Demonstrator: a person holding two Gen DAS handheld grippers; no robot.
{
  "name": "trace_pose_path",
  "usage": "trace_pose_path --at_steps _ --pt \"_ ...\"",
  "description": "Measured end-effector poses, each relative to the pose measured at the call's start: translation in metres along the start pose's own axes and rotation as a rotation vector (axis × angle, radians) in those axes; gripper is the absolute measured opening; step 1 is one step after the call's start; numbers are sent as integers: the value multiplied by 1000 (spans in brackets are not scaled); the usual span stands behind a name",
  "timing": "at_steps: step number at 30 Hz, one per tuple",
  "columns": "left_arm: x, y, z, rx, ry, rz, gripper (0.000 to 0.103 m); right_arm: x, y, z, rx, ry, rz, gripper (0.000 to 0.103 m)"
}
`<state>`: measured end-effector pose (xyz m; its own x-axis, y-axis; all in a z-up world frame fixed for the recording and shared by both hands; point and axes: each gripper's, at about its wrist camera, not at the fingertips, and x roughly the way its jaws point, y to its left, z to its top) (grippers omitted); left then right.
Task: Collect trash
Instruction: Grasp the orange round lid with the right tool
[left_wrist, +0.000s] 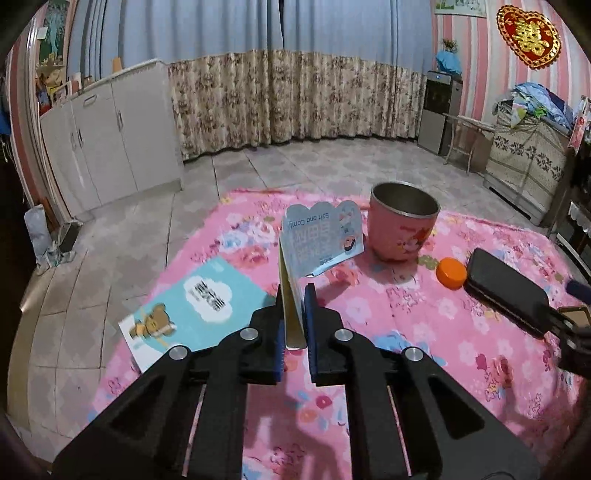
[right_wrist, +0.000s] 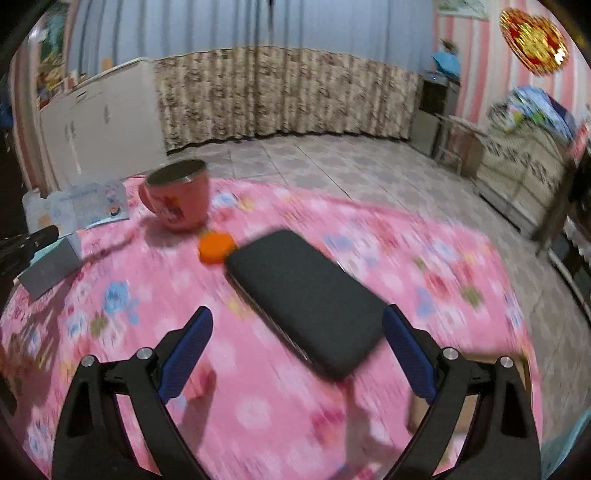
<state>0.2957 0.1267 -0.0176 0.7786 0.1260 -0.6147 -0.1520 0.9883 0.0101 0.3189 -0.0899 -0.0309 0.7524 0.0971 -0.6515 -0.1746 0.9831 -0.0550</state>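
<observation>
At far left a blue card (left_wrist: 195, 306) with a bear lies flat on the pink quilt (left_wrist: 424, 332), one corner past the quilt's near-left edge, over the tiled floor (left_wrist: 122, 229). It looks thin and light; we judge it hard to pinch flat, and easiest taken at that overhanging corner.

Our left gripper (left_wrist: 294, 321) is closed on the carton (left_wrist: 314, 240), an opened pale-blue paper box held up off the quilt, its flap toward the cup (left_wrist: 402, 225). The pads grip one thin cardboard wall. We judge it very light, stiff only along its folds, and easy to crush or let swing, so a gentle grip low on the wall should do.

Right of the carton the pink cup stands upright, open mouth up. Beside its base, apart from it, sits the orange cap (left_wrist: 451, 272): small, hard, probably slippery, best pinched across its rim.

Just beside the cap lies the black phone (right_wrist: 306, 299), flat, almost touching it. Our right gripper (right_wrist: 295, 350) is spread wide, low over the quilt, its fingers flanking the phone's near end without touching. This view is motion-blurred. The phone is likely no trash.

The quilt is soft and may bunch under the fingertips. Room is open ahead over the floor; a covered cabinet (left_wrist: 528, 166) bounds the right.
</observation>
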Motion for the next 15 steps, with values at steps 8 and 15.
trace_pose_path --at_steps 8,15 --pt "-9 32 7 -70 -43 -16 8 57 56 32 -109 17 32 90" --pt "-2 44 6 -106 -25 -29 8 85 76 44 -175 63 56 66"
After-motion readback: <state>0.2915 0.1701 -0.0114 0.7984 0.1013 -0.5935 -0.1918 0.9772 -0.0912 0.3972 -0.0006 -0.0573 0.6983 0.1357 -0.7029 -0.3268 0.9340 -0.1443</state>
